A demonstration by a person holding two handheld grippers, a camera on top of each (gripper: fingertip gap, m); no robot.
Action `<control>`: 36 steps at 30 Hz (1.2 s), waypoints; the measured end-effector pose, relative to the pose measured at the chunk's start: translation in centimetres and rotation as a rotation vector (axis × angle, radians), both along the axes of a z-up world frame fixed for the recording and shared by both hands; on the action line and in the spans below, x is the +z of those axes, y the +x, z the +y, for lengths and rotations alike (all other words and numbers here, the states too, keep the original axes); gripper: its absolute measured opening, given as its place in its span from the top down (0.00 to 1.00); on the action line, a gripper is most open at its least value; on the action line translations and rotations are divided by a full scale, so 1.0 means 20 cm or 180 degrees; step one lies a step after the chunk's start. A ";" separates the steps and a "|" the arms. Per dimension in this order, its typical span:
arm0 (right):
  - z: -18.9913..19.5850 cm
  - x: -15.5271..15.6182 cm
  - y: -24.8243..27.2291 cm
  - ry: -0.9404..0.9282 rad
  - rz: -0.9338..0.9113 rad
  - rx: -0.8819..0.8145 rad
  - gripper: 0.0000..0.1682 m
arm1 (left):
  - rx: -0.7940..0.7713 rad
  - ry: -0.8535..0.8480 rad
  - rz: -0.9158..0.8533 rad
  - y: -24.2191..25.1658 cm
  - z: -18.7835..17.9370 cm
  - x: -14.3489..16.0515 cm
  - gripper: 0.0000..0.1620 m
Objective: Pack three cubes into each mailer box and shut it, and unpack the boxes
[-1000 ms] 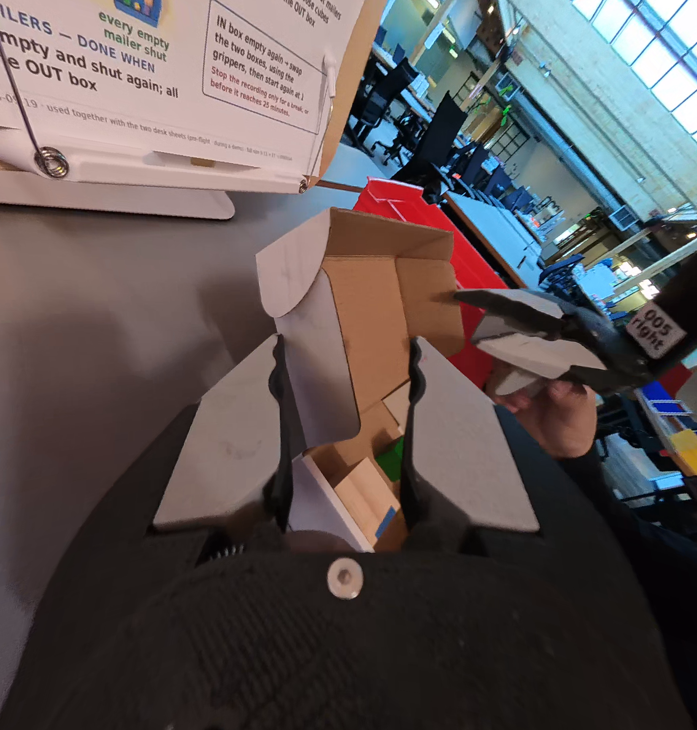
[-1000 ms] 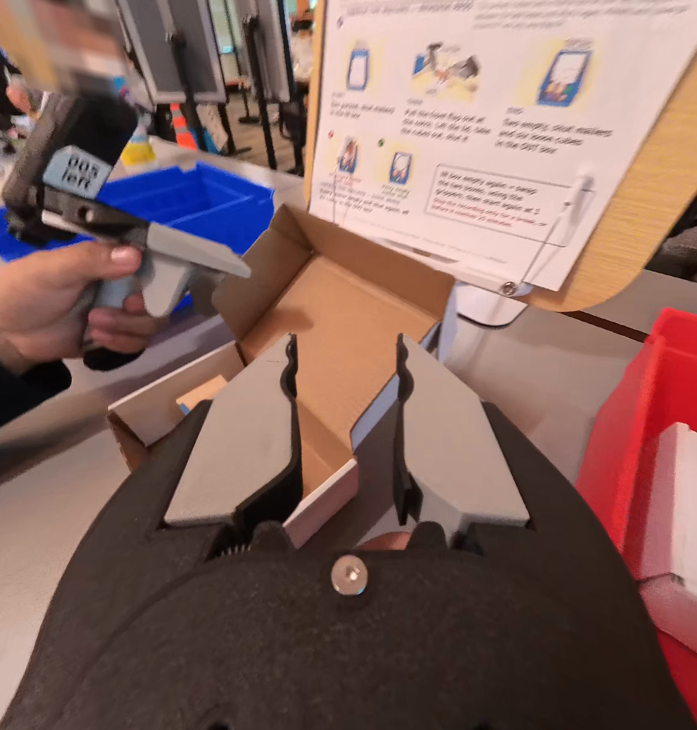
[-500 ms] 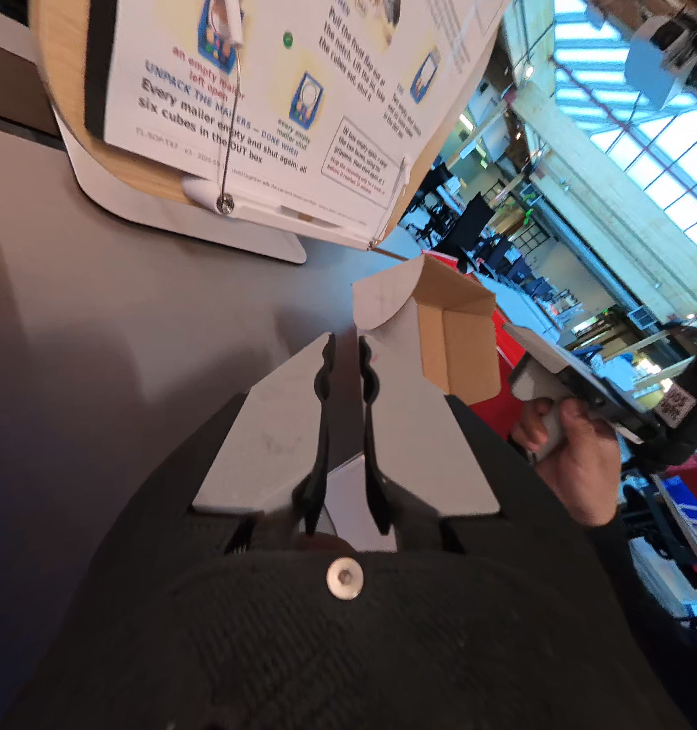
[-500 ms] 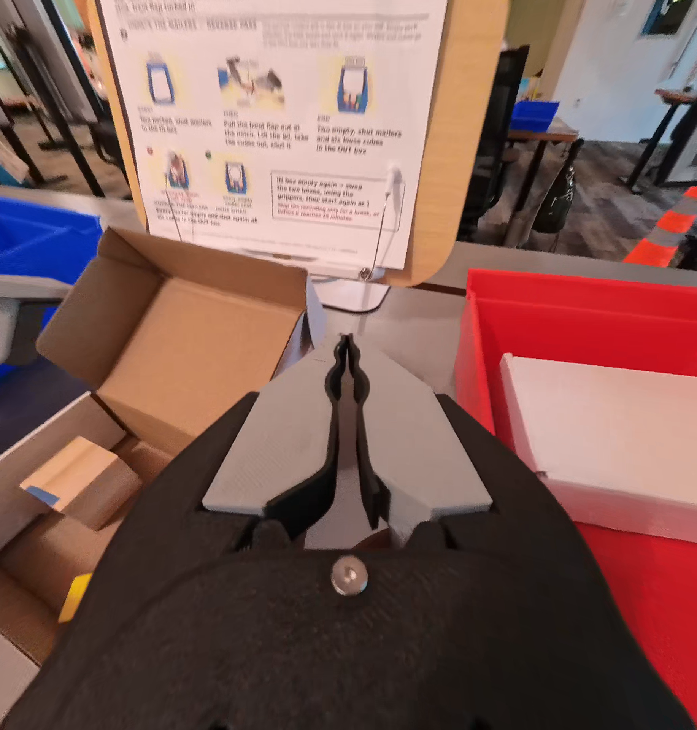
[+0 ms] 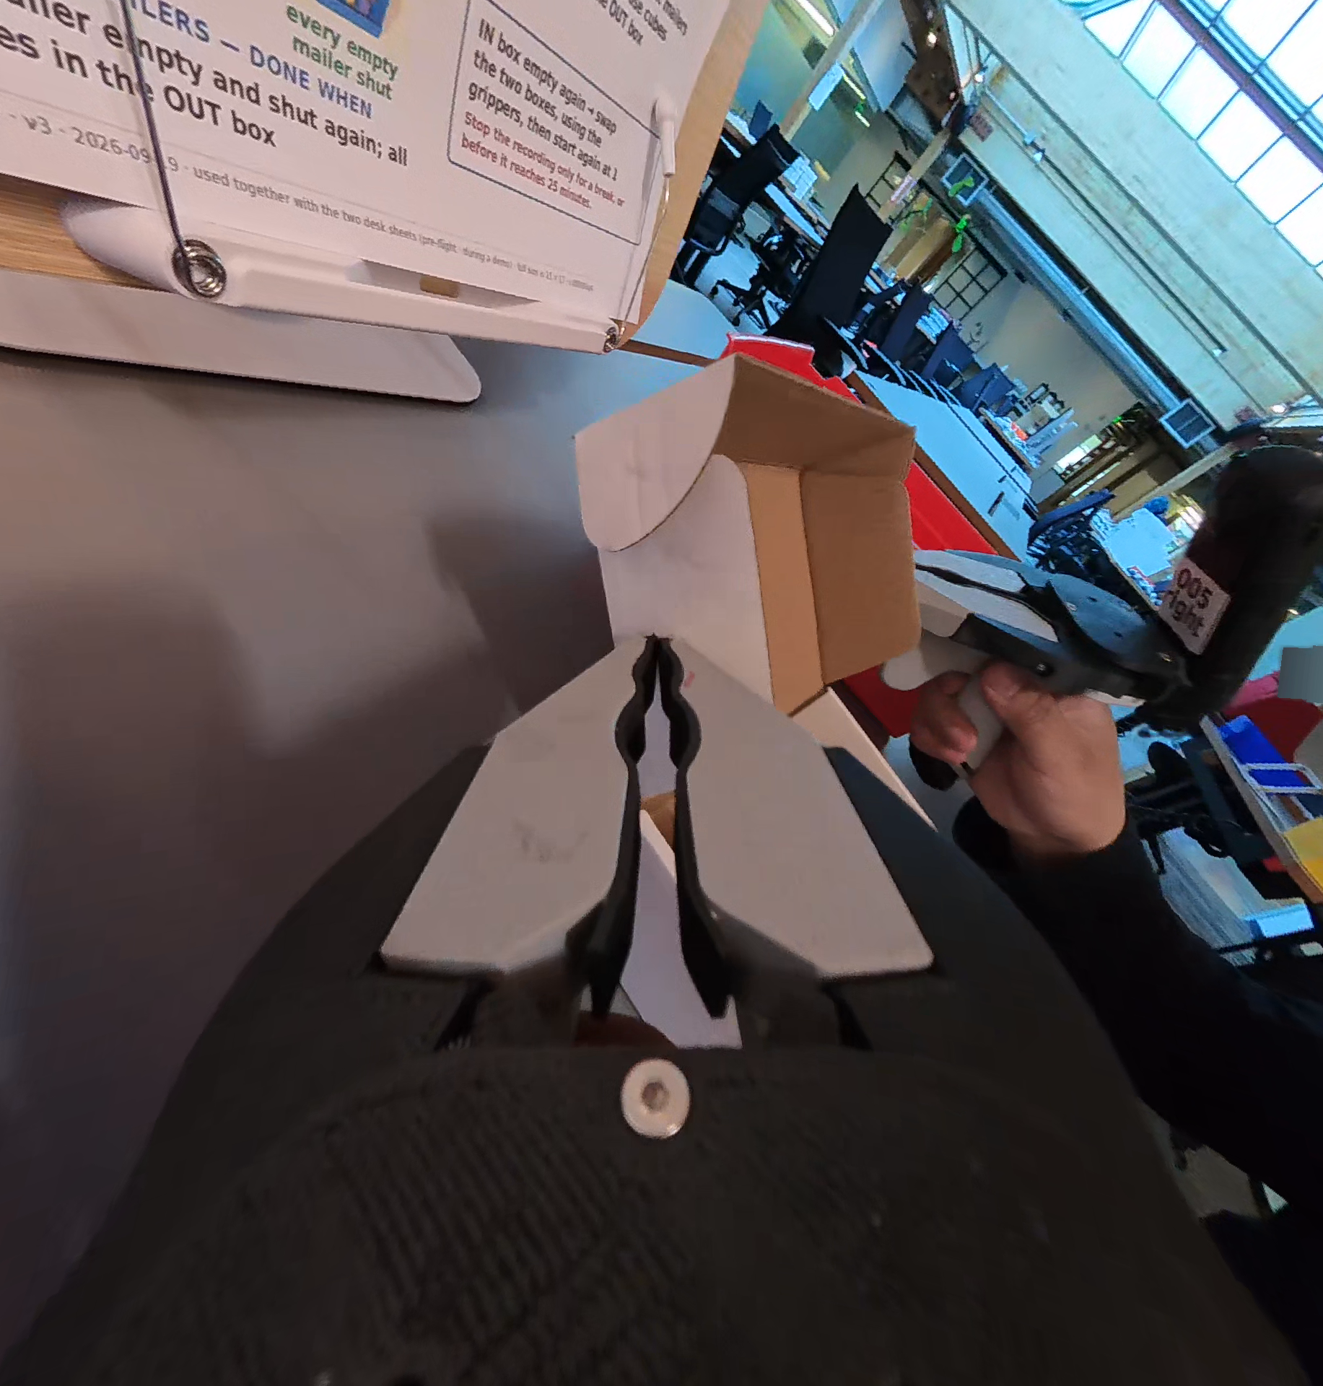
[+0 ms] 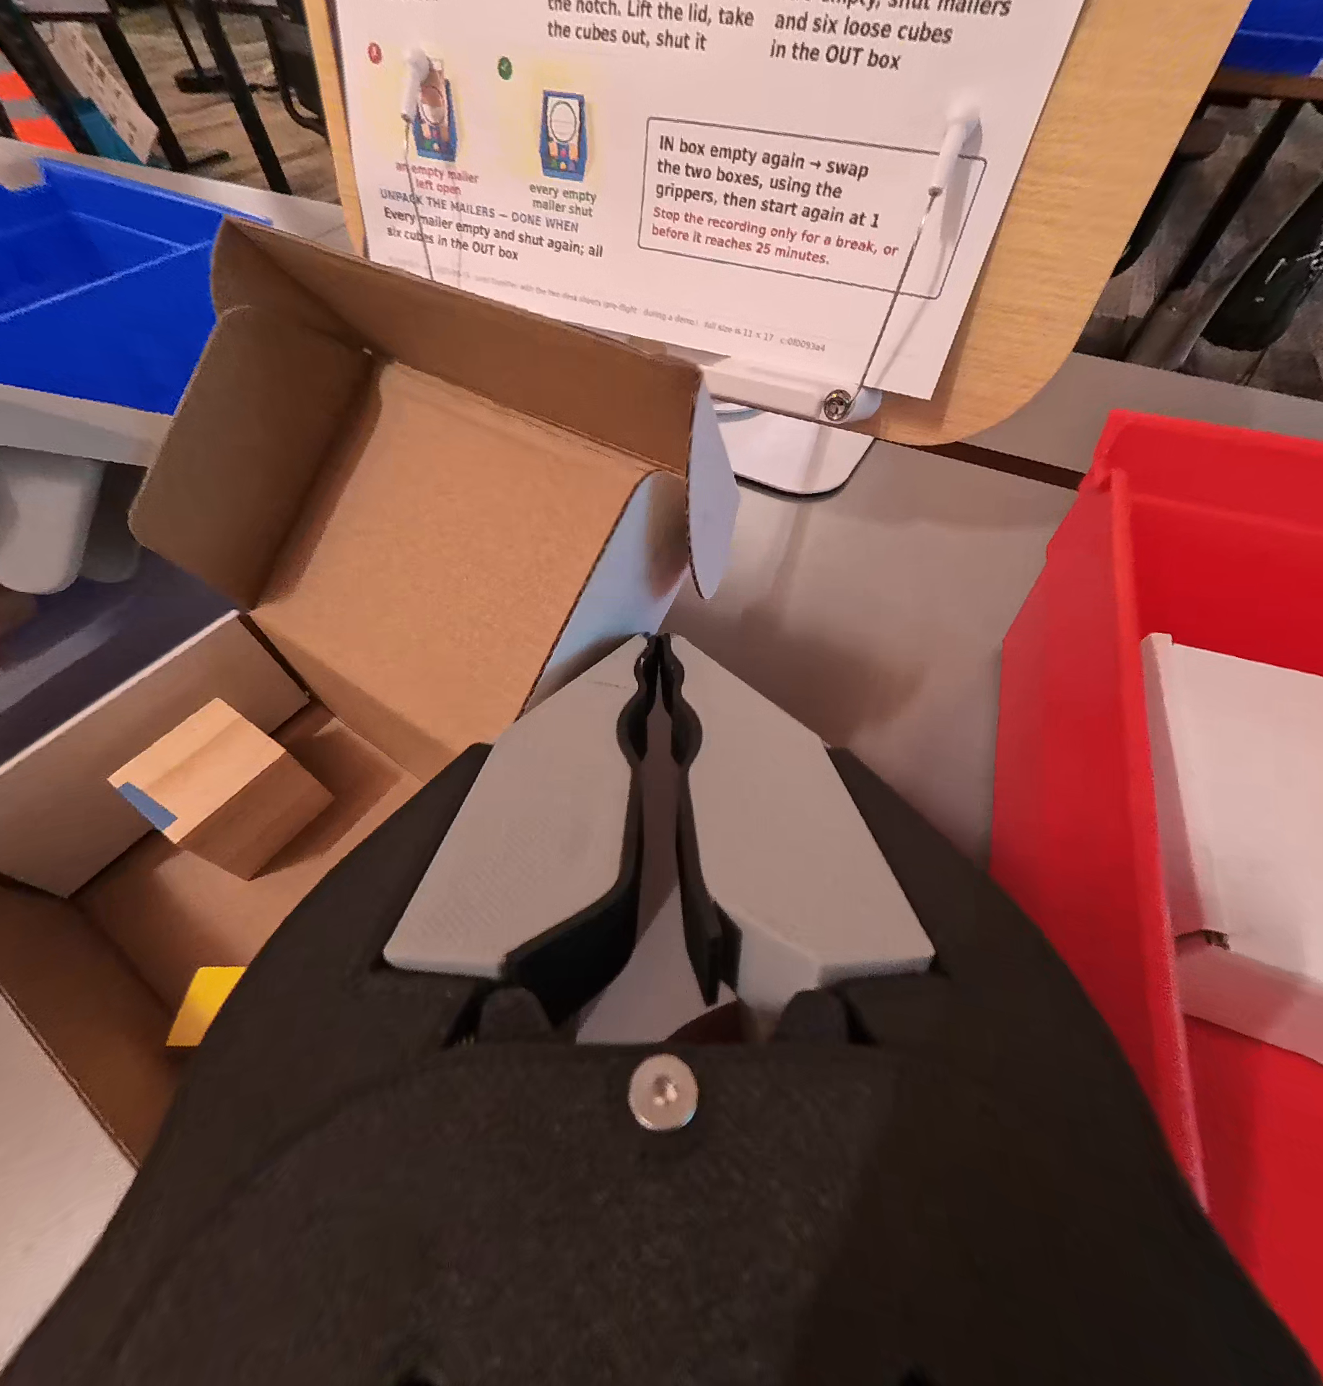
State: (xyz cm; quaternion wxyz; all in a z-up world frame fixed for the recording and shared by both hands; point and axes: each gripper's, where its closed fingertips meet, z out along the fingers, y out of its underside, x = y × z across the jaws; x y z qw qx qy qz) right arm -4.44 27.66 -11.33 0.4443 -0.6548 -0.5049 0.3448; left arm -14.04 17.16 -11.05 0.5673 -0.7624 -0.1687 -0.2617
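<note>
Two bins flank you on the grey table (image 6: 868,600): a red bin (image 6: 1078,750) on your right holding a shut white mailer (image 6: 1258,787), and a blue bin (image 6: 81,315) far left, with the instruction board (image 6: 718,187) standing between them at the back. Your open mailer box (image 6: 66,817) sits just left of the red bin, its lid (image 6: 433,510) raised and leaning away from you, hinge running left to right.

Inside you can see a wooden cube (image 6: 223,787) with a blue face and a yellow cube (image 6: 204,1005); a third may be hidden under your right claw.

Your left gripper (image 5: 652,652) is closed to a sliver, tips meeting at the lower edge of the lid's left side panel. Your right gripper (image 6: 654,649) is closed the same way at the right side panel, below its rounded ear (image 6: 711,510). Whether either one actually nips card, you cannot tell.

What matters next is that the lid stands directly ahead of both claws while the cubes lie below and to the left of the right one. Probably the left hand is nearer the cubes.
</note>
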 end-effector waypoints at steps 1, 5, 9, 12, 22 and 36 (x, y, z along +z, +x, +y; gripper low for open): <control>0.00 0.01 0.00 0.0031 0.0013 0.0018 1.00 | -0.0039 0.0020 0.0000 0.01 -0.01 0.00 1.00; -0.01 0.04 0.01 0.0263 0.0093 0.0025 1.00 | -0.0270 0.0104 0.0098 0.06 -0.04 0.03 1.00; -0.03 0.05 0.03 0.0472 0.0158 0.0068 1.00 | -0.0394 0.0107 0.0272 0.10 -0.07 0.03 1.00; -0.06 0.06 0.05 0.0604 0.0226 0.0170 1.00 | -0.0439 0.0145 0.0329 0.13 -0.11 0.04 1.00; -0.20 0.09 0.17 0.1187 0.0504 0.0462 1.00 | -0.0513 0.0305 0.0873 0.25 -0.25 0.05 1.00; -0.36 -0.10 0.33 0.2362 -0.0060 0.0913 1.00 | -0.0718 -0.0021 0.1276 0.40 -0.42 -0.12 1.00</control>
